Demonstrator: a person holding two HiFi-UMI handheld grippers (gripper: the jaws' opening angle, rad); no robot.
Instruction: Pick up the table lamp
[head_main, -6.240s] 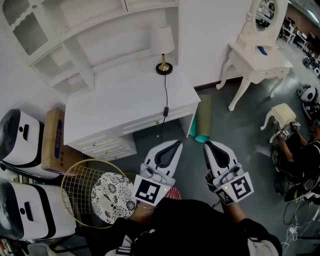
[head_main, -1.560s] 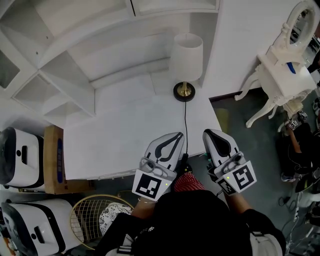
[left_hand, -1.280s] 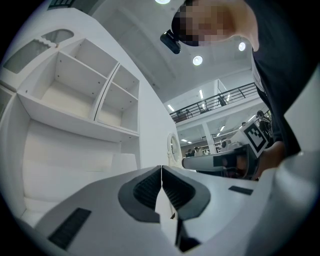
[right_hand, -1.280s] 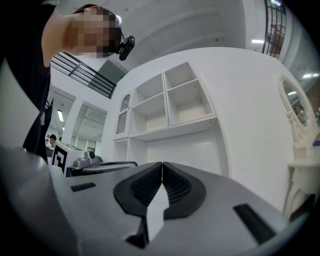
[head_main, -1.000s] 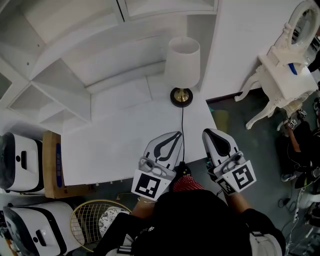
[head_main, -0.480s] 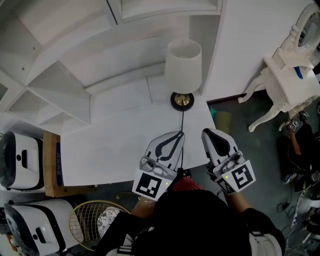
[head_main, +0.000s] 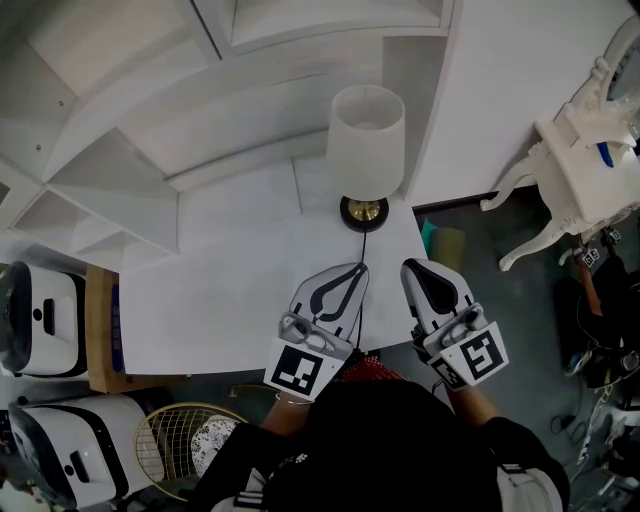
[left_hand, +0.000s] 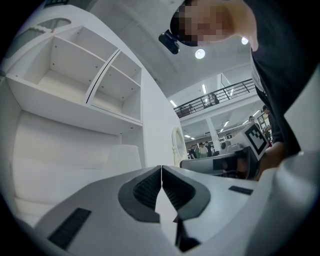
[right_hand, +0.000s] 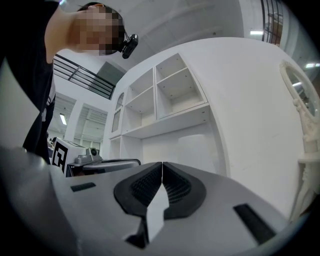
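White laminate desk is filling the centre of the head view, w/ white shelving rising behind it. The lamp is standing upright at the desk's rear right corner, close to the wall. It has a white drum shade over a brass stem on a round black base. Its black cord is running from the base toward the desk's front edge and passing just beside the L gripper's tip. The L gripper is hovering over the front right part of the desk, pointing toward the lamp but apart from it. Its jaws are pressing fully together w/ nothing between the pads. The R gripper is hovering alongside, approx. over the desk's right edge. Its jaws are likewise closed tight and empty. Both marker cubes are sitting at the rear of the grippers, nearest the person. In the L gripper view the shade is showing pale beyond the jaws, left of the jaw seam. In the R gripper view it is showing right of the seam, below the lowest shelf. A white dressing table is standing on the grey floor at right, well apart from the desk. A green roll is lying by the desk's right side. A cardboard box is sitting at the desk's left end, w/ two white appliances beside it and a racket at lower left.
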